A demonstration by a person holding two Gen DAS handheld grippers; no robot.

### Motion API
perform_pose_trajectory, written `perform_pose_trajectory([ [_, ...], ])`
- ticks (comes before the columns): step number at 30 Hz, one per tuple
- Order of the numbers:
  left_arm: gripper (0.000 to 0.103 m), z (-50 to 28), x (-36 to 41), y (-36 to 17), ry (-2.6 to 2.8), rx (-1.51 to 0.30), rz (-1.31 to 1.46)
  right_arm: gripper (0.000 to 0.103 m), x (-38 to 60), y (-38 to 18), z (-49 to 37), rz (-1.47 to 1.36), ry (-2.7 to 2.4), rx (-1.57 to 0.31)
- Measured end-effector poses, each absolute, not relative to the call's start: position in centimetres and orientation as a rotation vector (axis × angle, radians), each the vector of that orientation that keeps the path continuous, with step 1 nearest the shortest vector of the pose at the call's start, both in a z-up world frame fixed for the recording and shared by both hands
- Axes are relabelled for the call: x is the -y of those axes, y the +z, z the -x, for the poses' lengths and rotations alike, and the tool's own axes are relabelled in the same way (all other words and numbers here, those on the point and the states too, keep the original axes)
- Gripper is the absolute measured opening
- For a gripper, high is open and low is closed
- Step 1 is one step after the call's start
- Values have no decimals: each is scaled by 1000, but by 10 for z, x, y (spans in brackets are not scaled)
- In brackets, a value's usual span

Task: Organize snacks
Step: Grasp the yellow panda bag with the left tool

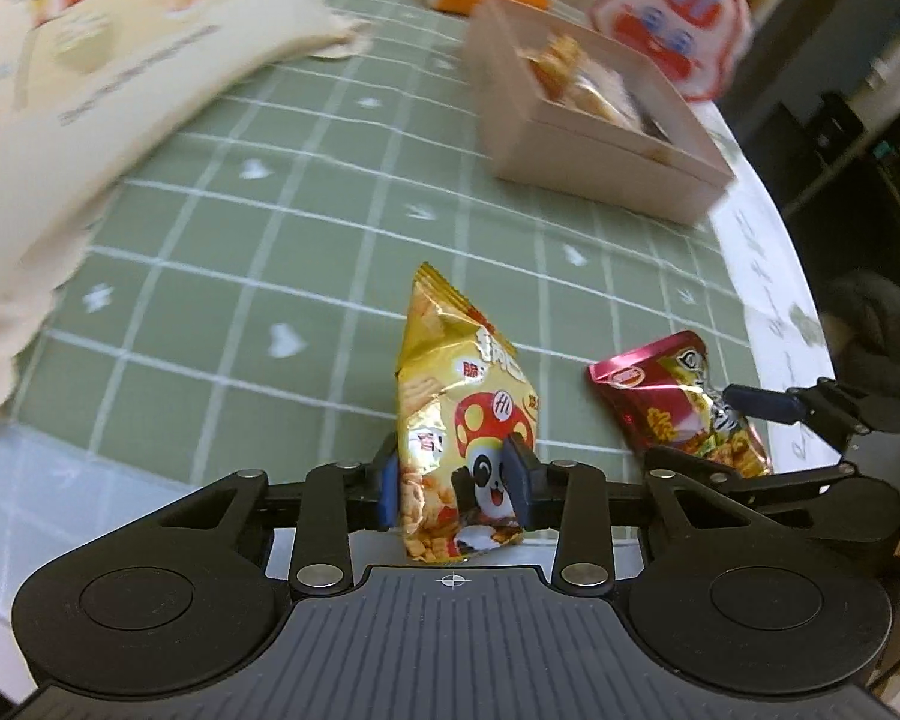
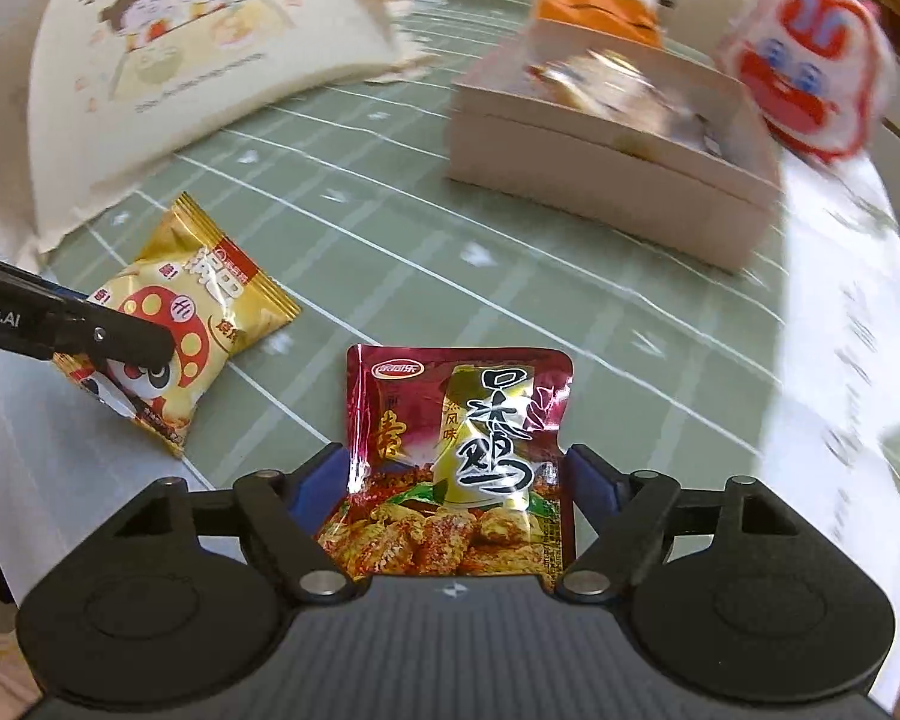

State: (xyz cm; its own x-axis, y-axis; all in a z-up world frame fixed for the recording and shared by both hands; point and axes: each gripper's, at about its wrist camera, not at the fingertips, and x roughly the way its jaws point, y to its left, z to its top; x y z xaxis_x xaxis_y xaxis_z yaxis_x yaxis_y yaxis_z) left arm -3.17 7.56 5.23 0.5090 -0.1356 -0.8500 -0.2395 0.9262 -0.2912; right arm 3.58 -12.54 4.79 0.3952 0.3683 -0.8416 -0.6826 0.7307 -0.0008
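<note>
You're at the pickup step: both grippers are on a packet each and nothing has gone into the box yet from this pair. Left gripper [image 1: 457, 487] has its blue pads pinched in on the lower half of the yellow snack packet [image 1: 459, 420], foil visibly creased between them, so that reads as a grip; the packet's lower end lies at the counter [image 1: 330, 192] edge nearest you. Right gripper [image 2: 457, 483] straddles the red snack packet [image 2: 456, 462], jaws roughly packet-wide, pads right at its side edges; I can't tell whether they're actually pressing, so treat that one as not secured. The red packet lies flat just right of the yellow one, apart from it. Next move, my read: close the right until the foil buckles, lift both clear, carry them across the green grid cloth to the open cardboard box [image 2: 600, 180] at the far right, which already holds some wrapped snacks. Come in over the near wall, don't clip it. Labels: yellow packet has a red spotted mushroom marked "Hi" and a cartoon panda, Chinese text partly hidden; red packet reads "口水鸡" in large characters over a fried chicken photo, small logo too blurred. The left gripper shows "obot.AI" in the right wrist view. The big cream bag [image 2: 198, 48] shows cartoon kids, text blurred.
</note>
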Motion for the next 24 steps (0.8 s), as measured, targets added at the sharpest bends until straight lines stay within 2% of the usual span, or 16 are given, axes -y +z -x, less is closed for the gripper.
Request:
perform_pose_trajectory([
  [2,46,26,-71,51,61,-1039,388,81,140,46,-38,351,667,-965],
  [4,54,17,-67,47,69,-1043,374,87,152,42,-41,308,665,-1007],
  [11,65,-7,-48,40,46,-1045,290,97,157,33,-26,299,606,-979],
  [15,65,-13,-41,39,43,-1041,266,103,156,27,-19,274,576,-938],
  [24,62,-13,-43,38,55,-1040,308,103,154,25,-18,239,517,-911],
])
